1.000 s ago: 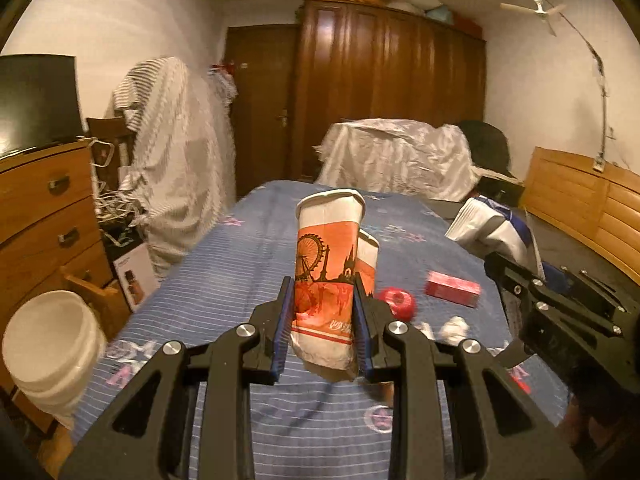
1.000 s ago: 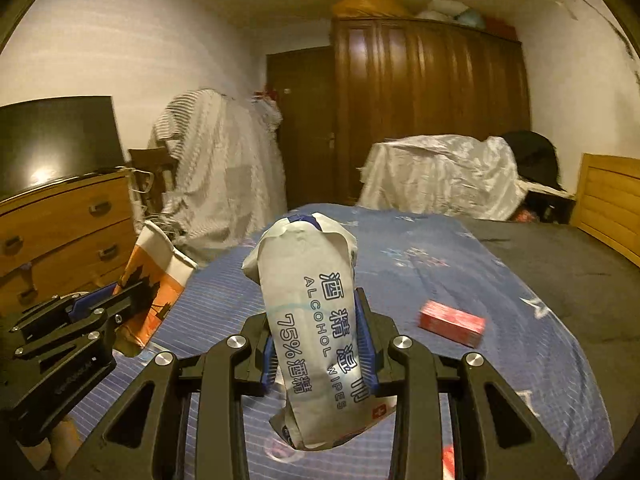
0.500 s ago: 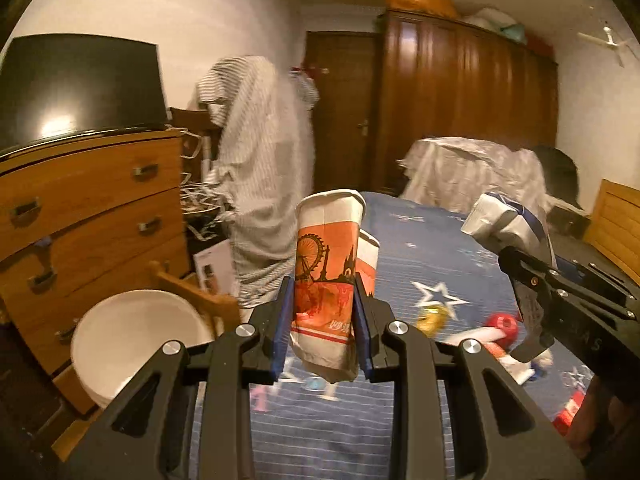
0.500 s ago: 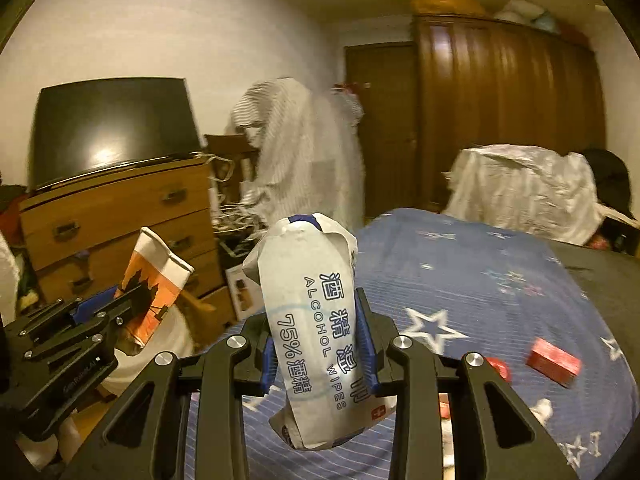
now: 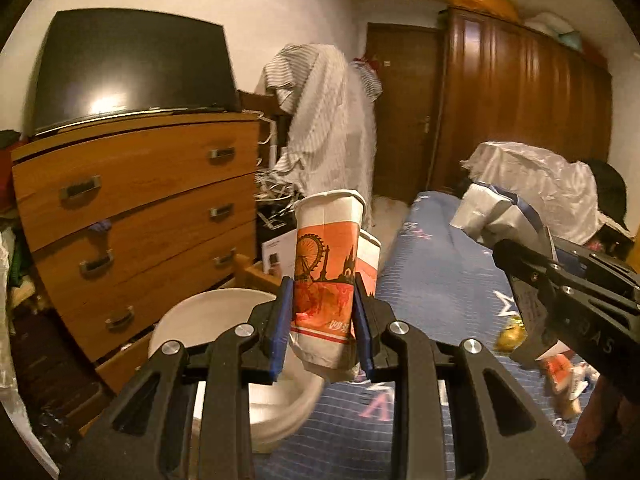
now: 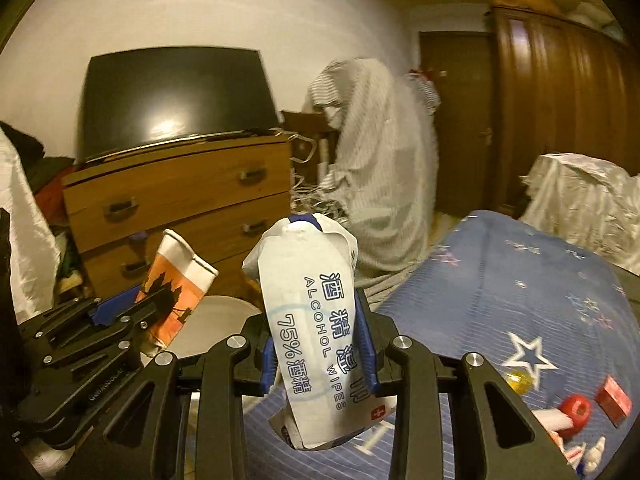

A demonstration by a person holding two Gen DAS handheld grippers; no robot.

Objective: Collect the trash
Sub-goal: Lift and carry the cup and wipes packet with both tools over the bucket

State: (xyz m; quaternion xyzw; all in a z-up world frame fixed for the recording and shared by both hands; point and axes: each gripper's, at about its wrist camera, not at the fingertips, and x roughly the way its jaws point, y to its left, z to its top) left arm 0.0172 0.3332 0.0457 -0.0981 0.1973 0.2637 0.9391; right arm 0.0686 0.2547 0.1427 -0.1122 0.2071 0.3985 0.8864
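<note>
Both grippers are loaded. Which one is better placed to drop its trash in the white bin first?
Left, probably. The left gripper holds the crushed paper cup right over the white bin. The right gripper, gripping the alcohol wipes packet, sits farther toward the bed.

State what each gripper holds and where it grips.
Left gripper pinches the crushed paper cup near its base; right gripper clamps the alcohol wipes pack mid-body.

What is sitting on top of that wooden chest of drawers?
A large dark flat screen stands on the wooden chest of drawers, glare reflecting off it. Whatever is behind the screen is hidden, and the top's far left end is lost among clutter at the picture's edge.
</note>
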